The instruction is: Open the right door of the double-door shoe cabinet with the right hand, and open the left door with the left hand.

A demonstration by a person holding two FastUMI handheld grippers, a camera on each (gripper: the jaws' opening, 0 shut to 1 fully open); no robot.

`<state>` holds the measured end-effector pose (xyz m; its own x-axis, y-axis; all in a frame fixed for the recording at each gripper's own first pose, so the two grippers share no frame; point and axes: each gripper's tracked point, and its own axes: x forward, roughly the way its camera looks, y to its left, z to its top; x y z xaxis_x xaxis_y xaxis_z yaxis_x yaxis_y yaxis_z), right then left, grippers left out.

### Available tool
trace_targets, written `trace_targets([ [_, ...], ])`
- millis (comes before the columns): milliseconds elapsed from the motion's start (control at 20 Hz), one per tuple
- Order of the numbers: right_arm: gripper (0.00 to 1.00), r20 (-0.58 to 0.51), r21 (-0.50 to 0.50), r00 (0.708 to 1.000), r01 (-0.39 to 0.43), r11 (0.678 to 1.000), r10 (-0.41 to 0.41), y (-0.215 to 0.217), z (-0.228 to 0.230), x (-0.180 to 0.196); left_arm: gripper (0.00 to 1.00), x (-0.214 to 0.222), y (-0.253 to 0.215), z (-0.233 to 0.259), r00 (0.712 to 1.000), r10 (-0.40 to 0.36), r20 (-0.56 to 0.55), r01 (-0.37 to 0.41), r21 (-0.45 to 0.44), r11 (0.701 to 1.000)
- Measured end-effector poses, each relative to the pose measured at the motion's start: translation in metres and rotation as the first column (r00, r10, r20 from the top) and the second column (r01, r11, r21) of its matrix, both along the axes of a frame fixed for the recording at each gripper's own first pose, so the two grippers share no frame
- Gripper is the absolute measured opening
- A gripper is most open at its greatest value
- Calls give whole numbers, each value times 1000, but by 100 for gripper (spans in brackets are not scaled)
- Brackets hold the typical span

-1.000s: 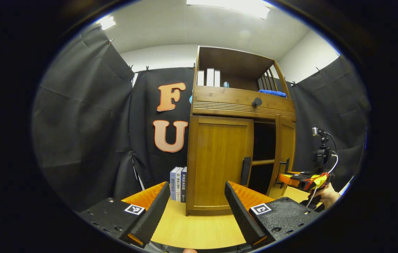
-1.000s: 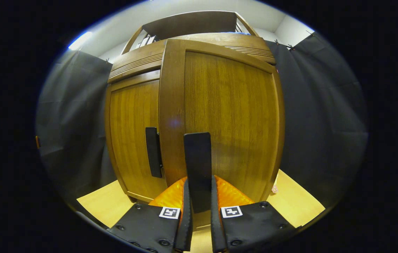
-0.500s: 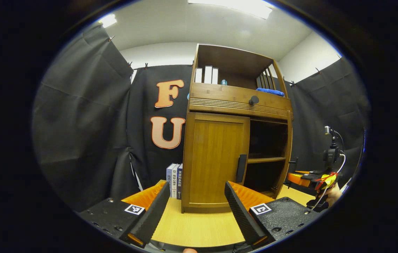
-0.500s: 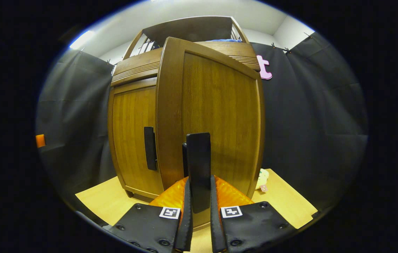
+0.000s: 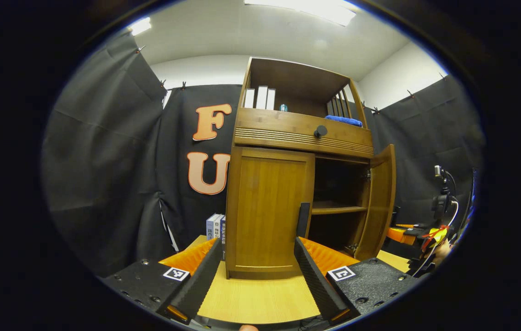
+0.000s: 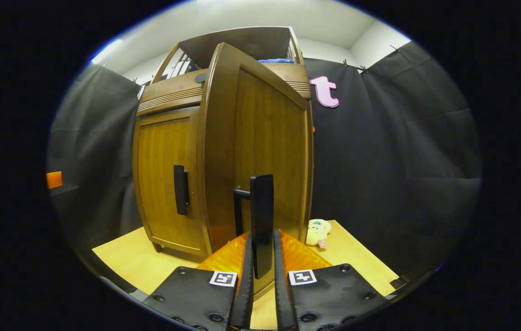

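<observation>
Cabinet [image 5: 269,207] doors are found in two states: the right door [image 5: 380,202] is swung wide, so that the inner shelf [image 5: 334,209] is exposed, while the left door [image 5: 267,211] is seen flush with the frame. The cabinet is stood at the far edge of the bench [image 5: 260,299]. The right claw [image 6: 260,280] is clenched on the right door's handle [image 6: 261,220], a dark vertical bar that is pinched between both fingers. The left claw [image 5: 260,294] is held released, its fingers spread wide, short of the left door and lined up roughly with the left handle [image 5: 303,219].

Both doors are judged to be stiff wooden panels on side hinges, moderately light, swung along an arc rather than pulled straight. Each is best taken by its narrow bar handle near the inner edge. The bar is judged smooth and hard, so a firm square pinch is called for.
</observation>
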<state>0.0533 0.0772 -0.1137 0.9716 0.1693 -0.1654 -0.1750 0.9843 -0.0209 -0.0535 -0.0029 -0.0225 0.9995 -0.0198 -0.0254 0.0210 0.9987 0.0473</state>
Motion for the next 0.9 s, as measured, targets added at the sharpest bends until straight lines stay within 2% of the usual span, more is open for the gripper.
trace_targets([
  [100, 31, 2, -2, 1000, 19, 1000, -19, -11, 0, -4, 92, -1, -5, 0, 1000, -10, -1, 10, -1, 1000],
  [250, 31, 7, -5, 999, 45, 999, -45, -31, 2, -14, 92, 0, -9, 1, 1000, -15, 1, 15, -2, 1000],
  [300, 31, 9, -9, 998, 57, 998, -57, -39, 4, -16, 94, 1, -10, 0, 1000, -16, 0, 16, -3, 1000],
  [400, 24, 22, -22, 996, 87, 996, -86, -55, 7, -16, 92, 1, -14, -1, 1000, -20, -4, 20, -5, 1000],
  [500, 23, 33, -21, 989, 147, 989, -146, -76, 13, -19, 92, 2, -18, -2, 1000, -25, -8, 25, -4, 1000],
  [550, 18, 38, -19, 985, 170, 985, -170, -88, 16, -19, 92, 2, -20, -2, 1000, -27, -8, 27, -3, 1000],
  [650, 8, 21, 27, 986, 163, 986, -164, -105, 8, -22, 92, 4, -24, -3, 999, -33, -11, 33, -3, 999],
  [700, 0, 20, 40, 987, 159, 986, -160, -111, 4, -29, 94, 5, -27, -3, 999, -36, -13, 36, -2, 999],
  [750, 8, 13, 41, 988, 153, 987, -154, -114, 3, -32, 92, 6, -30, -4, 999, -39, -14, 39, -1, 999],
  [800, 0, 14, 36, 988, 150, 988, -151, -115, 3, -35, 92, 8, -32, -3, 999, -41, -15, 41, -1, 999],
  [850, 0, 15, 24, 989, 150, 988, -150, -118, 3, -37, 92, 9, -36, -4, 999, -46, -16, 46, -1, 999],
  [900, 9, 20, 16, 988, 151, 988, -151, -122, 5, -37, 92, 11, -41, -5, 999, -51, -19, 51, -2, 999],
])
